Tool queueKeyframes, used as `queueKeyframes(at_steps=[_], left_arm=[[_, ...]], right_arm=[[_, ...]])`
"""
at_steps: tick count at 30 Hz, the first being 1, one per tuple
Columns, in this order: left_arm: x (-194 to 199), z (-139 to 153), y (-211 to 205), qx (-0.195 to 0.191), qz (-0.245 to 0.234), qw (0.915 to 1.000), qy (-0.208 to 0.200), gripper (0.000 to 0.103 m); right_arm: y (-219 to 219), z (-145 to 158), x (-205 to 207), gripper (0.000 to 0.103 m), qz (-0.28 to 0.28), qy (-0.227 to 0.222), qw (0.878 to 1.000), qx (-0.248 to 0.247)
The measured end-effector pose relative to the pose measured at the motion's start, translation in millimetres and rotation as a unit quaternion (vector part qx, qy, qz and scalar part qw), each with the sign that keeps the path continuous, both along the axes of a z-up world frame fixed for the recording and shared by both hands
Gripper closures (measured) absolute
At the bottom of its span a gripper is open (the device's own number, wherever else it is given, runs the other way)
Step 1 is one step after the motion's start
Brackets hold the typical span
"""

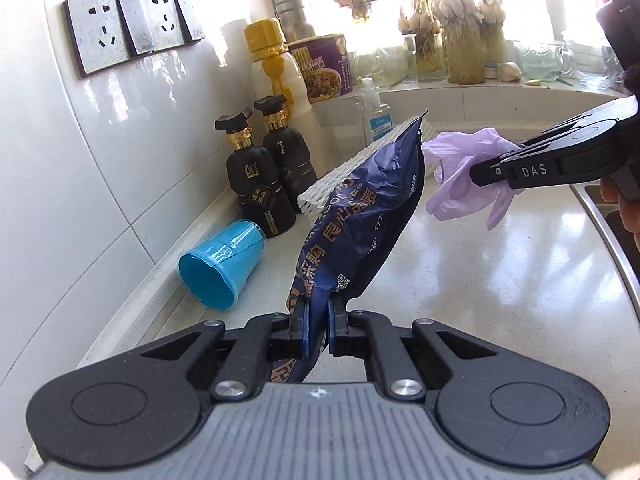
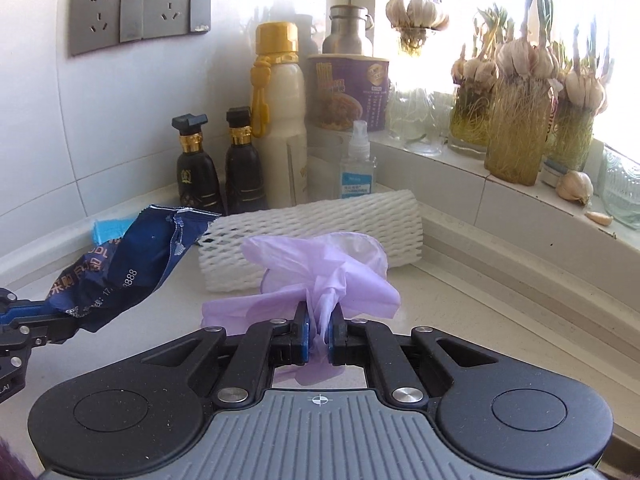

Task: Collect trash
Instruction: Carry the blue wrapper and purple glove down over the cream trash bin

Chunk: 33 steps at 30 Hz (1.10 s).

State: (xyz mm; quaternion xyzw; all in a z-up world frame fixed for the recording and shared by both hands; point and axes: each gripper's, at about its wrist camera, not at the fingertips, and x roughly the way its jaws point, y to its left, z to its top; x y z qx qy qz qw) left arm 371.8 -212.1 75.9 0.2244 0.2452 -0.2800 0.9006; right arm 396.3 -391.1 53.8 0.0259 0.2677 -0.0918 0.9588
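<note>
Both cameras sit close above the countertop [image 1: 480, 280], looking down and forward toward its back corner. The left one looks from the left. Both see the black bottles [image 2: 200, 176].

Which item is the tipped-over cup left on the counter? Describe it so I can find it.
Start at the twin wall sockets; below them two black bottles stand on the counter. The blue cup lies on its side beside them, the only bright blue thing, its base toward the camera.

Black claw [image 2: 319, 336], blue pads [image 2: 305, 334], silver screws, ribbed grey housing.
</note>
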Motion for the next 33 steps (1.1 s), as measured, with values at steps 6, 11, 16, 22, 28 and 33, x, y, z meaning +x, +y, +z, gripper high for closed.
queueKeyframes(at_steps=[6, 11, 16, 22, 28, 33], left_arm=[[-20.9, 11.6, 10.6, 0.001, 0.006, 1.0000, -0.002, 0.096], [-39.5, 18.3, 21.7, 0.001, 0.015, 0.9999, 0.005, 0.096], [-61.5, 24.6, 33.3, -0.001, 0.024, 0.9997, 0.007, 0.096], [-86.1, 28.5, 48.6, -0.007, 0.036, 0.9992, 0.013, 0.096], [-110.0, 26.8, 66.0, -0.013, 0.047, 0.9986, 0.020, 0.096], [-129.8, 18.9, 83.9, -0.010, 0.061, 0.9978, 0.024, 0.096]], right_arm=[[16.7, 17.4, -23.1, 0.097, 0.010, -0.007, 1.000, -0.005], [36.3, 26.3, -42.5, 0.097, 0.020, -0.010, 1.000, -0.010], [55.3, 30.9, -61.5, 0.097, 0.035, -0.009, 0.999, -0.024], [74.6, 35.5, -88.9, 0.097, 0.057, -0.012, 0.998, -0.022], [93.5, 35.1, -113.1, 0.097, 0.080, -0.008, 0.997, -0.018], [115.5, 33.7, -133.5, 0.097, 0.107, -0.010, 0.994, -0.014]])
